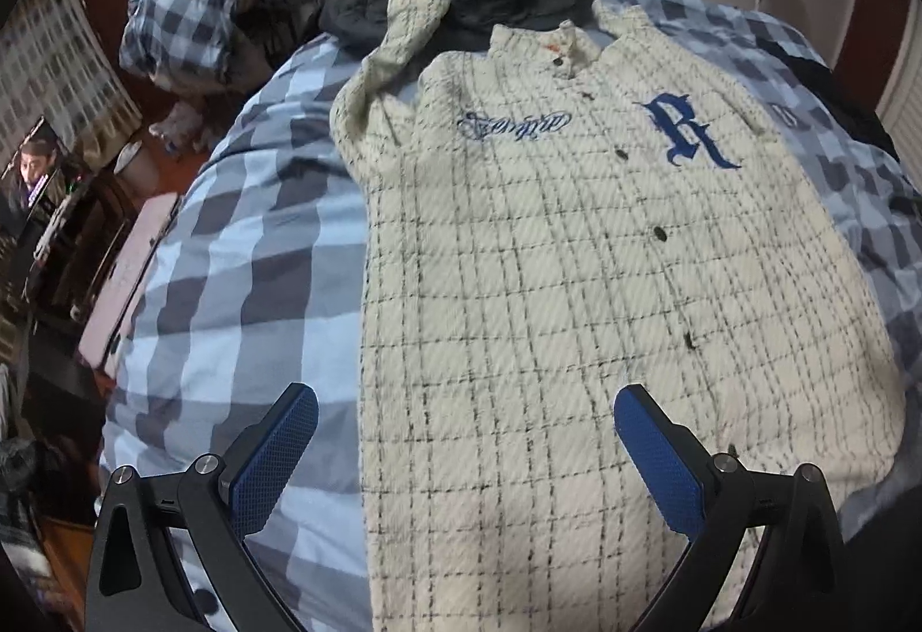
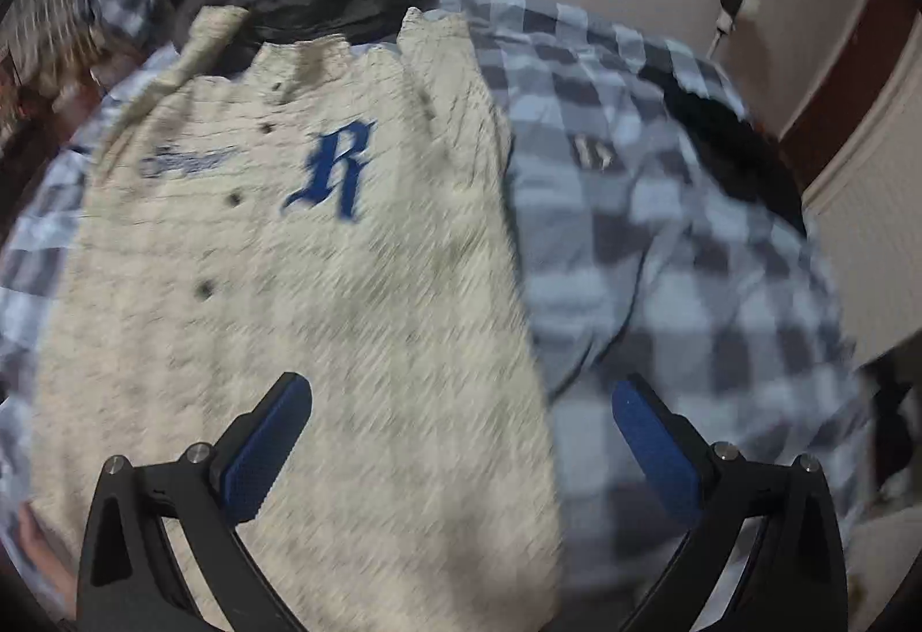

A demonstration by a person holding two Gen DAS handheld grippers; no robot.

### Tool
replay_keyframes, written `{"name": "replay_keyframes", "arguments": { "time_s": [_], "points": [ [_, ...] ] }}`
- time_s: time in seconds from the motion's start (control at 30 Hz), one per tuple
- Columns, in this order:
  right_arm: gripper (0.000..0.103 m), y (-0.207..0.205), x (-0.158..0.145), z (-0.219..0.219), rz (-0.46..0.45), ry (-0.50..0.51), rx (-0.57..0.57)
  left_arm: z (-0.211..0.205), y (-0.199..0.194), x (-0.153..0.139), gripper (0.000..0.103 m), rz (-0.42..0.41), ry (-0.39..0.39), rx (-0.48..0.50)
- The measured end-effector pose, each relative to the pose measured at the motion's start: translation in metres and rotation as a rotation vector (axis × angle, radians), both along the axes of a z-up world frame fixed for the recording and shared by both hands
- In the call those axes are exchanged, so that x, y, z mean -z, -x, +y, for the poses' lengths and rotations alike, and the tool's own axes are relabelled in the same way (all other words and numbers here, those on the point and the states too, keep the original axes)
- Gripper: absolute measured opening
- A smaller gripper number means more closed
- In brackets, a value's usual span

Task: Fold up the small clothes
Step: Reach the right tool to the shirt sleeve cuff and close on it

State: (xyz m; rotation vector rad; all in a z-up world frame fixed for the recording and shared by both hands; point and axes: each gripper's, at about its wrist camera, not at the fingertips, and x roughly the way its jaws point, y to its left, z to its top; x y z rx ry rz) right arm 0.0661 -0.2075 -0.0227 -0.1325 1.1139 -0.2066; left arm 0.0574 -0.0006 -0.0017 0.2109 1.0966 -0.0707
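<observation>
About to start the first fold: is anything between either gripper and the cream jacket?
Nothing visible. The left gripper and right gripper both hover open over the cream plaid jacket, each above a side edge near its hem.

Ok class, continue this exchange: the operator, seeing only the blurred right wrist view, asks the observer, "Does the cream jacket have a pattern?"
Observer: Yes. The left wrist view shows the cream jacket crossed by a grid of thin dark lines.
Operator: Where is the left gripper?
Observer: The left gripper is over the jacket's side edge, where it meets the checked bedcover. Its jaws are open and hold nothing.
Operator: Anything beside the bed there?
Observer: A lit screen showing a face, at the far left.
</observation>
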Motion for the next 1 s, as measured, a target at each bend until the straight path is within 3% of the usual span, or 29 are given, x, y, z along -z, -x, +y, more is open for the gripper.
{"name": "replay_keyframes", "arguments": {
  "time_s": [0.13,0.23,0.37,0.47,0.67,0.87,0.9,0.97,1.0],
  "points": [
    [0.102,-0.074,0.002,-0.014,0.044,0.004,-0.026,0.006,0.004,-0.011,0.103,-0.045,0.021,-0.008],
    [0.102,-0.142,0.017,-0.037,0.087,-0.035,0.056,0.008,0.003,-0.013,0.103,-0.049,0.02,-0.012],
    [0.102,-0.194,0.042,-0.06,0.102,-0.041,0.181,0.011,-0.002,-0.01,0.103,-0.044,0.043,-0.022],
    [0.102,-0.231,0.073,-0.072,0.167,-0.041,0.24,0.012,-0.005,-0.009,0.103,-0.029,0.073,-0.022],
    [0.102,-0.272,0.113,-0.082,0.246,-0.094,0.282,0.016,-0.011,-0.002,0.103,0.004,0.093,-0.038],
    [0.101,-0.283,0.119,-0.066,0.224,-0.045,0.286,0.016,-0.014,0.006,0.103,0.05,0.13,-0.043],
    [0.095,-0.281,0.119,-0.066,0.215,-0.056,0.307,0.015,-0.014,0.008,0.103,0.053,0.122,-0.043],
    [0.038,-0.275,0.117,-0.068,0.209,-0.133,0.346,0.015,-0.014,0.009,0.103,0.055,0.112,-0.042],
    [0.033,-0.272,0.115,-0.068,0.207,-0.172,0.359,0.015,-0.014,0.008,0.103,0.055,0.113,-0.043]
  ]
}}
